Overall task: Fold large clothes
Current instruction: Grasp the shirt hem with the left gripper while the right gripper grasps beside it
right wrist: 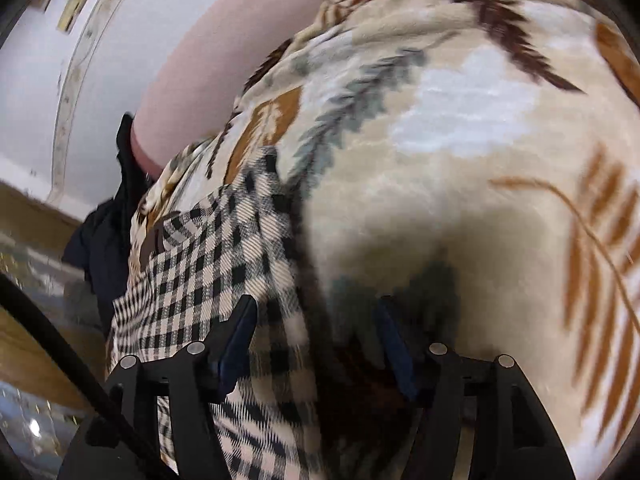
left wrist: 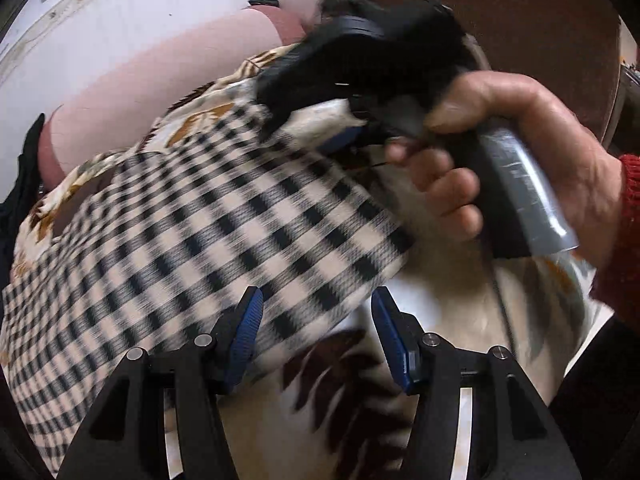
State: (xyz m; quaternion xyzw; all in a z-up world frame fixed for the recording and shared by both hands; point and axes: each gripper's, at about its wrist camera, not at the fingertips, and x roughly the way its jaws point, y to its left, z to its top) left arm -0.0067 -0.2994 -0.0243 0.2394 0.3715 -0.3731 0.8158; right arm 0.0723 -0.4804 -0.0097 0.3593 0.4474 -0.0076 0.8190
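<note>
A black-and-cream checked garment (left wrist: 208,220) lies on a cream blanket with leaf prints (left wrist: 344,392). My left gripper (left wrist: 316,336) is open just above the garment's near edge, jaws wide apart with nothing between them. The right gripper's body (left wrist: 360,68) shows in the left wrist view, held by a hand (left wrist: 520,152), low over the garment's far edge. In the right wrist view the right gripper (right wrist: 316,340) is open, close over the garment's edge (right wrist: 208,264) and the blanket (right wrist: 460,140).
A pink bed edge (left wrist: 152,80) and a white wall (left wrist: 120,8) lie behind. Dark clothing (right wrist: 104,240) hangs at the blanket's left side. A brown headboard (left wrist: 500,20) stands at the upper right. Wood floor (right wrist: 32,208) shows at the left.
</note>
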